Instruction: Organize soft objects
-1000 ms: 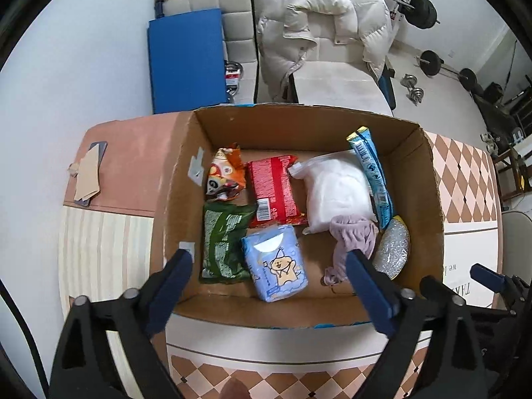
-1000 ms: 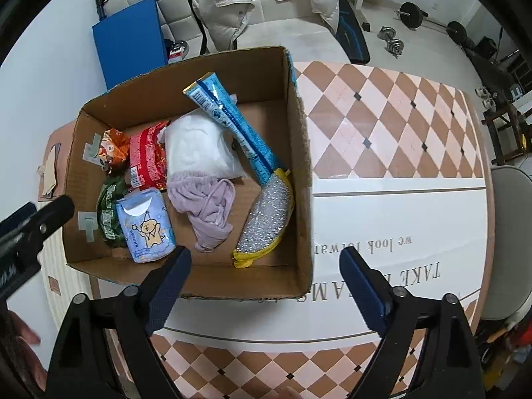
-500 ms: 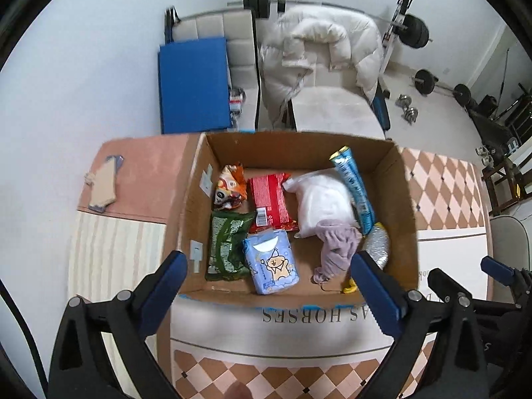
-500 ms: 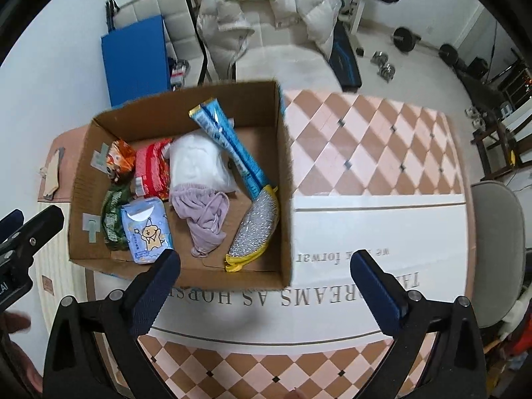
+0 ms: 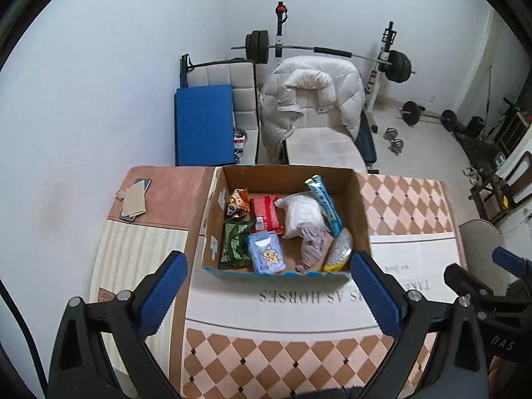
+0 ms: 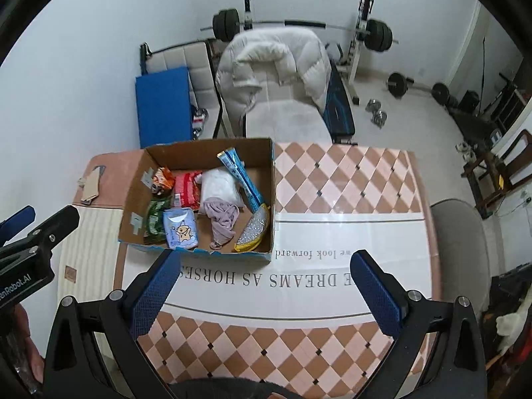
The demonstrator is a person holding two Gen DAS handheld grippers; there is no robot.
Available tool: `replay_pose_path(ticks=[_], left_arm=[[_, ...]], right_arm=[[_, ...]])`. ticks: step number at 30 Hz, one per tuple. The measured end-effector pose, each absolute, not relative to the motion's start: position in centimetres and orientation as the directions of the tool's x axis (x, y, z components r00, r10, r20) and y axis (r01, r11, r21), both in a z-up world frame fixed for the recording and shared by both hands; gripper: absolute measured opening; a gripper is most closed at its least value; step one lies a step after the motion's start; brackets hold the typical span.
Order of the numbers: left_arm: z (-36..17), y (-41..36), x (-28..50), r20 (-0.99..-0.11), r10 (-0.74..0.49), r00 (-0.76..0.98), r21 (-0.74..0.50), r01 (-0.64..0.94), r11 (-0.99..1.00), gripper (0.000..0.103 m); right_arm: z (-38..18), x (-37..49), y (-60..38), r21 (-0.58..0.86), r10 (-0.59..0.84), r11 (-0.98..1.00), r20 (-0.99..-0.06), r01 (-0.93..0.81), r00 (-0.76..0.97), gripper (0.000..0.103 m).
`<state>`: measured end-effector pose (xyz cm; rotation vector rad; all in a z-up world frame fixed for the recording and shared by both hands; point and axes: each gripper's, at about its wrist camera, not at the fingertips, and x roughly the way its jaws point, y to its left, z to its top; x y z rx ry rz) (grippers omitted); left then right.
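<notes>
The left gripper (image 5: 269,286) and right gripper (image 6: 264,279) both hung above the near part of the table (image 6: 349,179), jaws spread wide and holding nothing. The cardboard box (image 6: 271,199) sat on the table's left half, well apart from both. Inside lay a purple cloth (image 6: 221,219), a white bag (image 6: 219,186), a blue tissue pack (image 6: 179,227), a long blue packet (image 6: 241,176), a silver scourer (image 6: 254,232) and red (image 6: 186,188), green (image 6: 154,219) and orange (image 6: 163,179) snack packs. Beyond the table stood a chair draped with a white jacket (image 6: 276,63) and a barbell rack (image 6: 299,25).
</notes>
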<state>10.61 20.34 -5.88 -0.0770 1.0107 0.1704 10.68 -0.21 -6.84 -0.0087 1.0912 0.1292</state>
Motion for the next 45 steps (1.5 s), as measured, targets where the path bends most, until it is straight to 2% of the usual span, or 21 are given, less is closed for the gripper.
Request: replay_pose_path(ticks=[11, 45], left_arm=[[-1.7, 18.7, 6.3, -0.816, 0.097, 0.570, 0.002, -0.164, 0.986, 0.101], [-0.6, 17.5, 5.3, -0.803, 0.108, 0.586, 0.013, -0.165, 0.986, 0.101]], right_arm=[[-0.1, 5.3, -0.9, 0.057, 0.131, 0.987, -0.833, -0.151, 0.537, 0.103], [2.5, 4.2, -2.4, 0.007, 0.086, 0.990, -0.811, -0.138, 0.579, 0.103]])
